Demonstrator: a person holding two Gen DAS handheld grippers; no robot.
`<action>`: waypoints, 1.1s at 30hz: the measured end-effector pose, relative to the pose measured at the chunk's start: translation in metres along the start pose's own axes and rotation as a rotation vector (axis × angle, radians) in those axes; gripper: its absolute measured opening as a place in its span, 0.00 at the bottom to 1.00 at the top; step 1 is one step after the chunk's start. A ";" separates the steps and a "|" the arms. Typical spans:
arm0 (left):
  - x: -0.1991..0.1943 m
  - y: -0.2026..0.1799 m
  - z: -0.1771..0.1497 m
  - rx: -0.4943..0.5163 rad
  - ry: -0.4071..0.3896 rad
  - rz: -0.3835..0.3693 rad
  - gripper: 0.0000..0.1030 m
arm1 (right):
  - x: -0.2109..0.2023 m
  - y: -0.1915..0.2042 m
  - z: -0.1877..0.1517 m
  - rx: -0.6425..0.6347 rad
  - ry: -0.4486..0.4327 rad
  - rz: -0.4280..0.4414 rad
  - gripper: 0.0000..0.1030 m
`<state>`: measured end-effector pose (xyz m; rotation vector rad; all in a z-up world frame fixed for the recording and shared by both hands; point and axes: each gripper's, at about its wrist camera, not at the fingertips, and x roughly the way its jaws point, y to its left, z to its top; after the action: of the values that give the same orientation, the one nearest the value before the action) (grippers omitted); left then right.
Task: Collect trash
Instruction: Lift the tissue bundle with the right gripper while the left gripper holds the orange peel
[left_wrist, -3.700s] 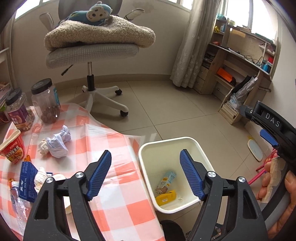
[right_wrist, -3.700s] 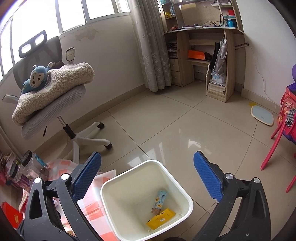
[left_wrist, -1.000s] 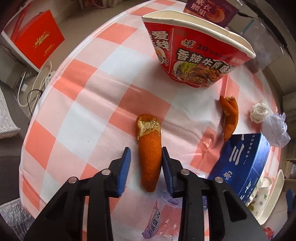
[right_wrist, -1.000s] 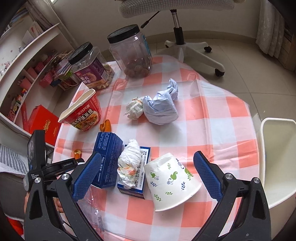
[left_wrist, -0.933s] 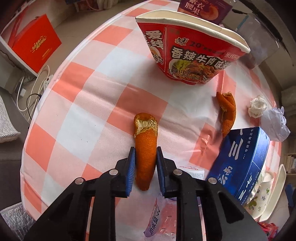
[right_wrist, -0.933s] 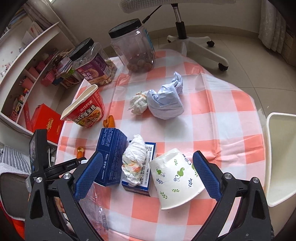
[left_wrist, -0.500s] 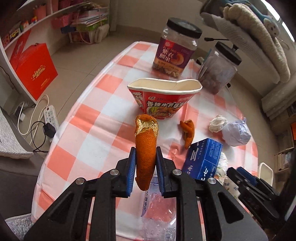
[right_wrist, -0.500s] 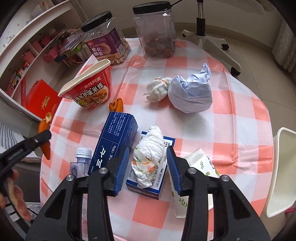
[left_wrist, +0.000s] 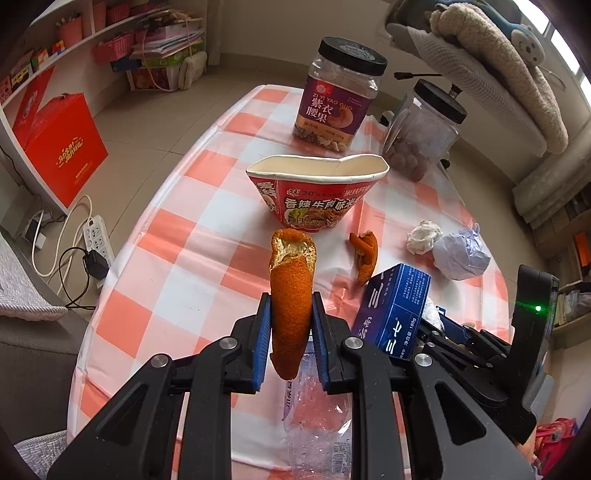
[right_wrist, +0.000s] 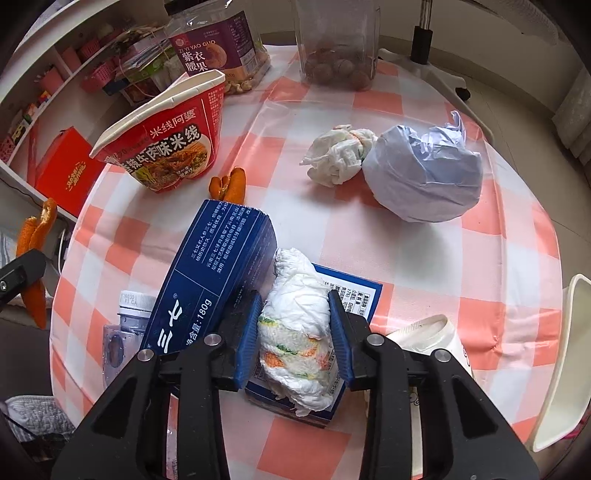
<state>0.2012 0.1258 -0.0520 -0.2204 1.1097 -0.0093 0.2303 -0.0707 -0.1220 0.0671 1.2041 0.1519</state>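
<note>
My left gripper is shut on a long orange peel and holds it upright above the checked tablecloth. In the right wrist view that peel shows at the far left edge. My right gripper is shut on a crumpled white tissue wad with orange and green stains. The wad lies on a flat blue box. A second orange peel lies near the red noodle cup.
On the table are a standing blue carton, a plastic bottle, a paper cup, a white tissue, a pale blue paper ball and two jars. The white bin's rim is at right.
The left gripper lifted the orange peel up off the table. The right gripper came down from wide open and shut around the tissue wad.
</note>
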 end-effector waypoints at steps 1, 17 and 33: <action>-0.001 0.001 0.000 -0.002 -0.005 -0.005 0.21 | -0.004 0.000 0.000 0.001 -0.012 0.005 0.33; -0.036 -0.047 -0.004 0.075 -0.176 -0.129 0.21 | -0.106 -0.021 0.004 0.063 -0.286 0.103 0.33; -0.054 -0.114 -0.024 0.177 -0.316 -0.143 0.21 | -0.160 -0.055 -0.022 0.048 -0.509 -0.052 0.33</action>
<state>0.1678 0.0163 0.0062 -0.1362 0.7715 -0.1929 0.1579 -0.1498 0.0109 0.1087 0.7002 0.0539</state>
